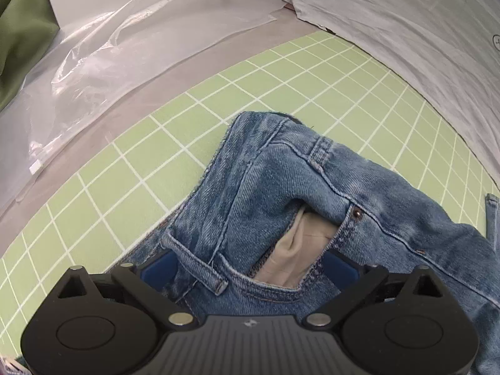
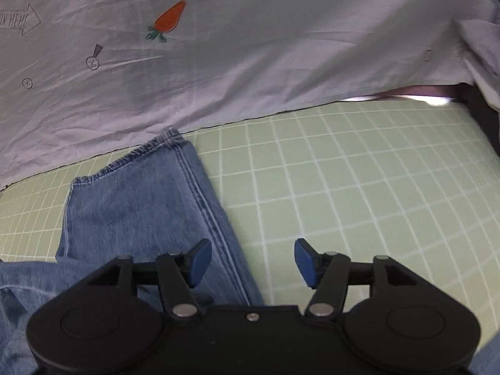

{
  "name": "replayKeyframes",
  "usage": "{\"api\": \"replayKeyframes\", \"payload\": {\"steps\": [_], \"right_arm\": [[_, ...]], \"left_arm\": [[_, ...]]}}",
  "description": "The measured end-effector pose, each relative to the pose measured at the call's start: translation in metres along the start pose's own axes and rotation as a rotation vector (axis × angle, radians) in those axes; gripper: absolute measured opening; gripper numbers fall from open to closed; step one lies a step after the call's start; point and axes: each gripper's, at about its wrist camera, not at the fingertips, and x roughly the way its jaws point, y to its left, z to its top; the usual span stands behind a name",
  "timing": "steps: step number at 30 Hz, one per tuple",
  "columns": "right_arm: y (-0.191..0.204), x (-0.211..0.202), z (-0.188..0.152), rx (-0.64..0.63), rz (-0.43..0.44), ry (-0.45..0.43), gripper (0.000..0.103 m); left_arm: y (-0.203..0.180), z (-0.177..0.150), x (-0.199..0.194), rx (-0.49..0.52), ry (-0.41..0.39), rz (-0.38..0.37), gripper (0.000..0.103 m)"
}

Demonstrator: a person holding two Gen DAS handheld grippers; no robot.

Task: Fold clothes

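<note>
A: Left wrist view: jeans [image 1: 281, 206] lie on the green grid mat [image 1: 131, 168], waistband end between the left gripper [image 1: 250, 268] fingers, which straddle the pocket, spread wide, not pinching. Probably lining up a grab at the waist.

B: Right wrist?

A: Leg hem [image 2: 131, 162] flat near the white printed sheet [image 2: 250, 47]. Right gripper [image 2: 252, 262] fingers spread, nothing between them, over the leg's edge seam. Fold stage? Can't tell; the jeans look bunched at the waist.
</note>
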Motion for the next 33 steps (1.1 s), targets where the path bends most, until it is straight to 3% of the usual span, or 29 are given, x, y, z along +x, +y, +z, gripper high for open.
{"api": "replayKeyframes", "payload": {"steps": [5, 7, 9, 10, 11, 12, 14, 15, 17, 22, 24, 26, 31, 33], "right_arm": [[0.030, 0.045, 0.015, 0.044, 0.070, 0.058, 0.073], [0.040, 0.056, 0.015, 0.019, 0.059, 0.067, 0.075], [0.050, 0.059, 0.014, -0.049, 0.039, 0.065, 0.069], [0.052, 0.059, 0.013, -0.092, 0.044, 0.061, 0.062], [0.053, 0.057, 0.012, -0.133, 0.050, 0.053, 0.032], [0.049, 0.055, 0.012, -0.163, 0.056, 0.046, 0.011], [0.035, 0.049, 0.009, -0.198, 0.062, 0.029, 0.007], [0.025, 0.046, 0.008, -0.198, 0.055, 0.016, 0.007], [-0.006, 0.037, 0.006, -0.150, -0.042, -0.014, 0.006], [-0.144, -0.002, -0.016, 0.308, -0.371, -0.059, 0.006], [-0.186, -0.023, -0.033, 0.412, -0.459, -0.070, 0.006], [-0.208, -0.039, -0.047, 0.449, -0.479, -0.057, 0.007], [-0.204, -0.053, -0.065, 0.343, -0.515, -0.032, 0.008], [-0.198, -0.054, -0.064, 0.334, -0.555, -0.022, 0.024]], "left_arm": [[-0.006, 0.003, 0.007, 0.012, -0.007, 0.046, 0.103], [-0.008, 0.005, 0.010, 0.016, -0.009, 0.064, 0.103], [-0.010, 0.006, 0.013, 0.021, -0.012, 0.083, 0.103], [-0.010, 0.007, 0.013, 0.017, -0.012, 0.083, 0.103], [-0.010, 0.007, 0.013, 0.016, -0.010, 0.082, 0.103], [-0.010, 0.007, 0.013, 0.018, -0.011, 0.081, 0.103], [-0.010, 0.006, 0.013, 0.023, -0.014, 0.078, 0.103], [-0.010, 0.006, 0.013, 0.025, -0.015, 0.077, 0.103], [-0.010, 0.004, 0.012, 0.028, -0.021, 0.075, 0.103], [-0.010, 0.005, 0.012, 0.015, -0.028, 0.075, 0.103], [-0.009, 0.007, 0.011, 0.004, -0.028, 0.073, 0.103], [-0.009, 0.009, 0.011, -0.008, -0.028, 0.071, 0.103], [-0.008, 0.018, 0.004, -0.041, -0.044, 0.062, 0.103], [-0.009, 0.023, -0.005, -0.018, -0.090, 0.074, 0.103]]}}
